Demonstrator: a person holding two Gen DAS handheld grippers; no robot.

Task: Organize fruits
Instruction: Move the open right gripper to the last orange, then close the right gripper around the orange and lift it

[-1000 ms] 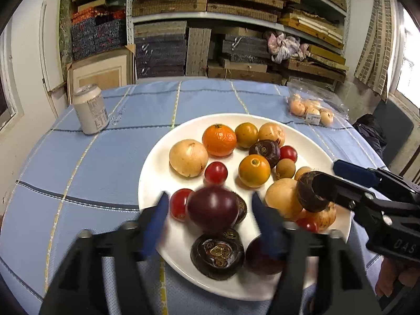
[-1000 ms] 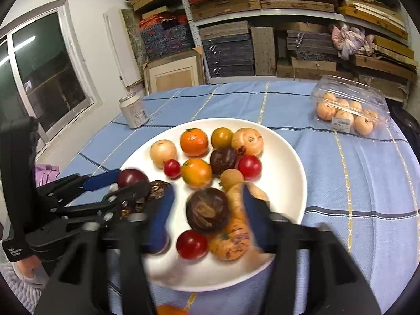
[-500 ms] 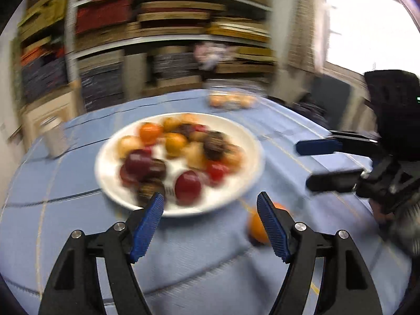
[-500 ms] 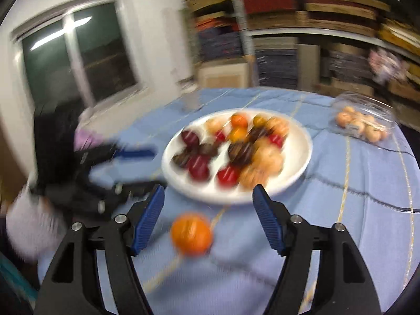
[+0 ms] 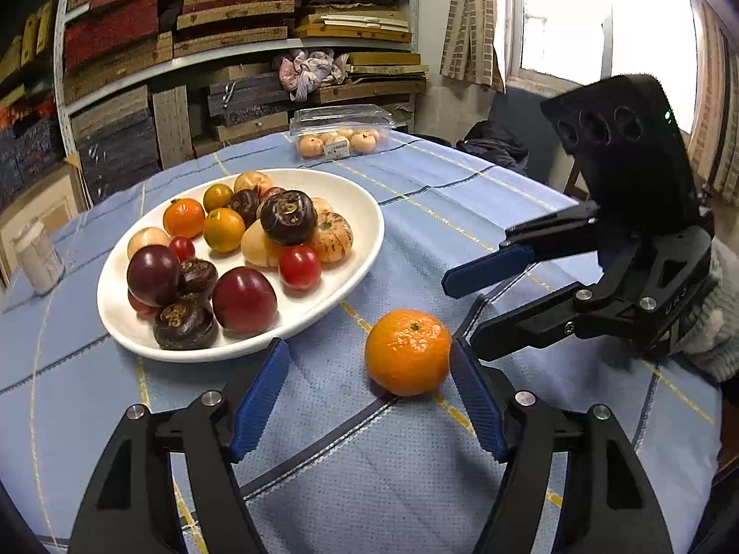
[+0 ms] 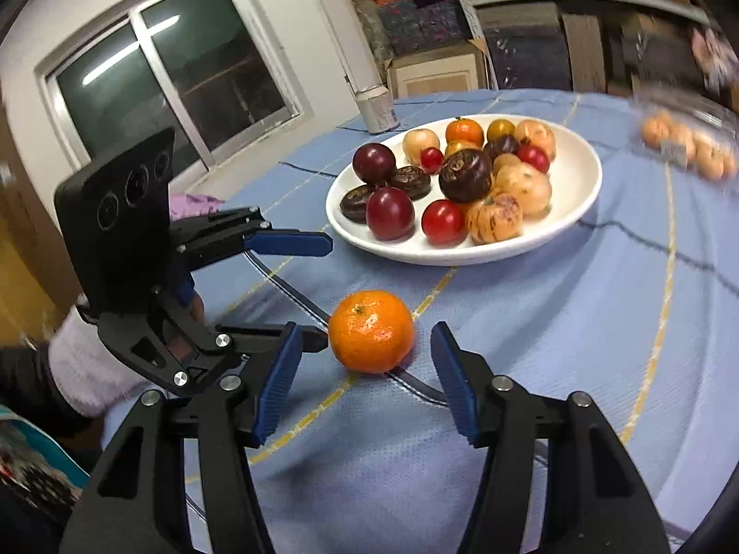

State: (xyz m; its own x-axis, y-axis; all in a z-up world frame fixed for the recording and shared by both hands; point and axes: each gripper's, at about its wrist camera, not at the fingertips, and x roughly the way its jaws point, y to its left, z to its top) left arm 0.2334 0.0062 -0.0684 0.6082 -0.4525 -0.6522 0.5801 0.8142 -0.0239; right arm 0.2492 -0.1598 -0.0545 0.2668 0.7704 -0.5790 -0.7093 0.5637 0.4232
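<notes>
A single orange (image 5: pixel 408 352) (image 6: pixel 371 330) lies on the blue tablecloth in front of a white plate (image 5: pixel 355 198) (image 6: pixel 577 175) heaped with several fruits. My left gripper (image 5: pixel 369 397) (image 6: pixel 323 293) is open and closing slightly; the orange sits just ahead, by its right pad. My right gripper (image 6: pixel 367 383) (image 5: pixel 462 314) comes from the other side, jaws closing, with the orange just beyond its tips and no pad pressing on it. The lower fingertips of each gripper stand close beside the orange.
A drink can (image 5: pixel 37 254) (image 6: pixel 378 108) stands beyond the plate. A clear plastic box of pale fruits (image 5: pixel 342 136) (image 6: pixel 683 143) sits at the table's far side. A white-sleeved hand (image 5: pixel 706 323) (image 6: pixel 87 369) holds each gripper. Shelves and a dark chair (image 5: pixel 499 147) stand behind the table.
Both grippers held dark fruits over the plate a second ago; those fruits now lie on the plate. Both grippers have drawn back and swung to the lone orange. The right jaws have narrowed.
</notes>
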